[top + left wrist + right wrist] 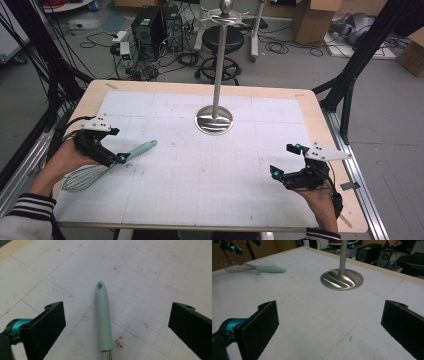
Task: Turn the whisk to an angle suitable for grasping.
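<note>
My left gripper (116,150) gapes wide over the whisk (107,167) at the frame's left, its handle between the jaws, untouched. My right gripper (285,160), lower right, is wide open and empty.

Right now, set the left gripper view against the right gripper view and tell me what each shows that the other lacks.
The left gripper view alone shows the hanging hole at the tip of the whisk's green handle, lying between the open left tongs. The right gripper view alone shows the whisk's wire loops, the steel stand with its round base, and computers past the table edge, beyond the open right tongs. Both share the whisk handle and the white gridded mat.
</note>
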The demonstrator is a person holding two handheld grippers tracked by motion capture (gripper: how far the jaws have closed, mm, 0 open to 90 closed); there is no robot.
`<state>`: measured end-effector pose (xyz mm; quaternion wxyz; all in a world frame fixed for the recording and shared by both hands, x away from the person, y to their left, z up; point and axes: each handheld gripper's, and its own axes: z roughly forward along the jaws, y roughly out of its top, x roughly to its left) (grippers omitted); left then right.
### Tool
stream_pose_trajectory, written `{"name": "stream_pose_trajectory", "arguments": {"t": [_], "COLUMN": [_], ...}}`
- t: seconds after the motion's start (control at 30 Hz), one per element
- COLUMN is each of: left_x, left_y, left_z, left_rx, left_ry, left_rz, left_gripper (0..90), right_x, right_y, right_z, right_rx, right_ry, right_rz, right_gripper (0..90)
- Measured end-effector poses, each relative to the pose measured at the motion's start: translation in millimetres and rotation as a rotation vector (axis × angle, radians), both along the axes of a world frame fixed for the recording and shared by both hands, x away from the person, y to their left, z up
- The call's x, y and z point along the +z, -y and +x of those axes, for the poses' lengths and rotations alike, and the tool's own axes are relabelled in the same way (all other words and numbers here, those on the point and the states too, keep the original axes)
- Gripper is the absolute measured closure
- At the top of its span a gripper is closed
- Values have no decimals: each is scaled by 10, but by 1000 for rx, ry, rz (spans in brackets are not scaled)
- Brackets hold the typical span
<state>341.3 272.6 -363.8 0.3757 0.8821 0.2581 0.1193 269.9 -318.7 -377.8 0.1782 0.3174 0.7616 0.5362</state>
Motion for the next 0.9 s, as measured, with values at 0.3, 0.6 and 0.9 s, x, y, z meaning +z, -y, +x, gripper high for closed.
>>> {"name": "stream_pose_trajectory", "arguments": {"t": [0.3,0.6,0.9], "left_x": [-142,-266,-349], "left_y": [59,109,136], "left_z": [118,187,226], "left_rx": [-3,-2,-18], "left_ry": [-59,-112,-150], "left_rz": [57,129,176], "left_gripper": [18,18,76], "right_x": [-4,-4,-1], "right_y": [7,9,6], "right_z": [1,-2,-1], "right_rx": [1,3,6], "right_ry": [-3,-6,-3], "right_rz": [-2,0,0], "right_gripper": [4,4,4]}}
